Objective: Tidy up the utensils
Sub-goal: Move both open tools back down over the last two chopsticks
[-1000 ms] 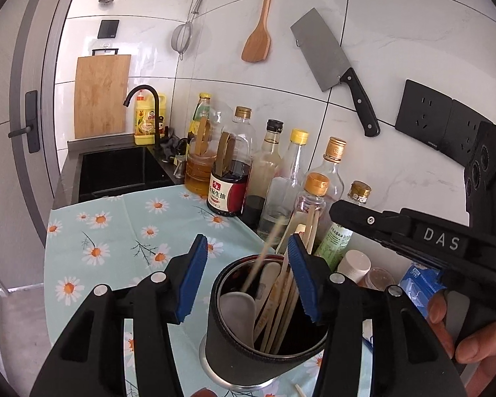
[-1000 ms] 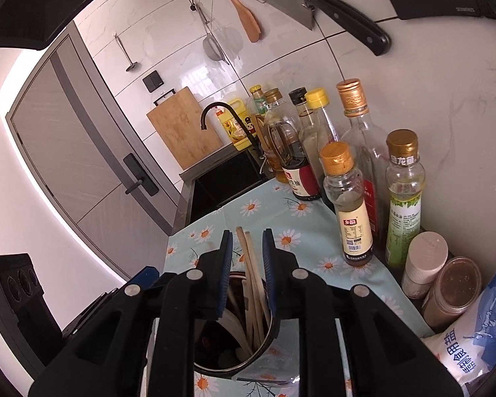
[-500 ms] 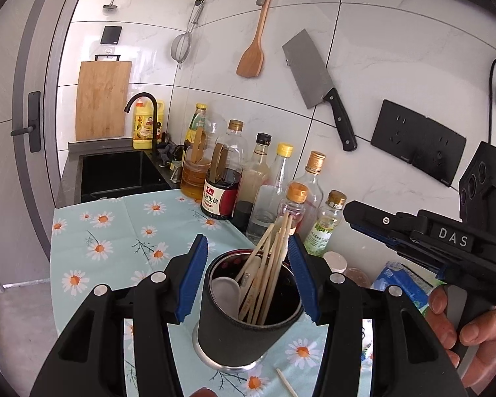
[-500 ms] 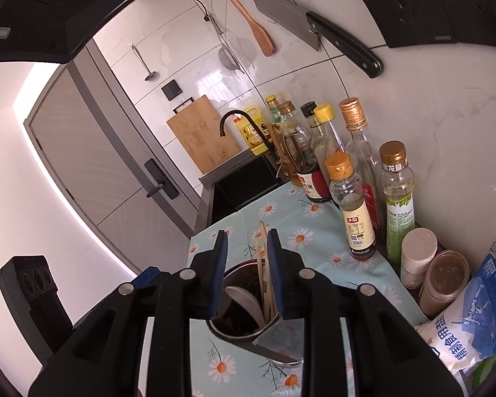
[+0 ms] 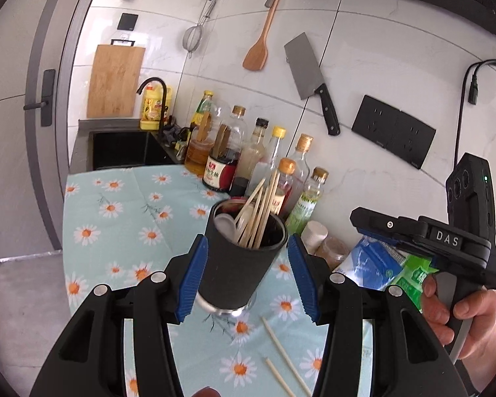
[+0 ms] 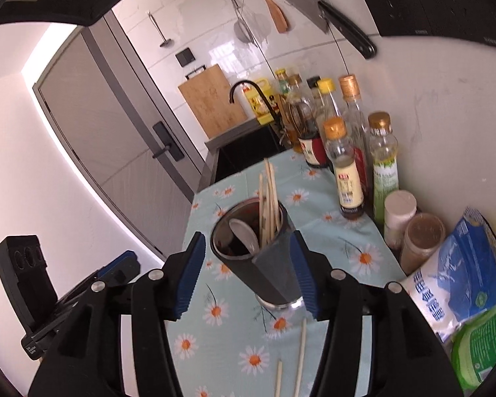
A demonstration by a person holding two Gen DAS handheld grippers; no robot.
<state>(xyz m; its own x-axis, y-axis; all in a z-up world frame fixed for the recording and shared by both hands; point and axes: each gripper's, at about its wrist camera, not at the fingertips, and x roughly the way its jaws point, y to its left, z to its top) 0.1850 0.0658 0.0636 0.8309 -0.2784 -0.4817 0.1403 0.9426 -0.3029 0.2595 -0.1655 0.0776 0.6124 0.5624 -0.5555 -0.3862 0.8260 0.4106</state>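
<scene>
Chopsticks [image 5: 259, 210] stand bundled in the dark cup [image 5: 241, 264] on the daisy cloth [image 5: 115, 218], leaning toward the far right, with a pale spoon [image 5: 226, 223] beside them inside the cup. That part of the job looks done. Two loose chopsticks [image 5: 282, 357] lie on the cloth just near of the cup, seen also in the right view [image 6: 301, 347], so, as I judge it, these are what is left to gather. The left gripper [image 5: 248, 278] is spread wide with nothing in it, its blue pads on either side of the cup, the left one close against the wall, the right one apart. The right gripper [image 6: 244, 271] is likewise released and empty, flanking the cup. Bottles [image 5: 258, 158] line the wall to the far right, and bags [image 6: 459, 284] sit to the right.
</scene>
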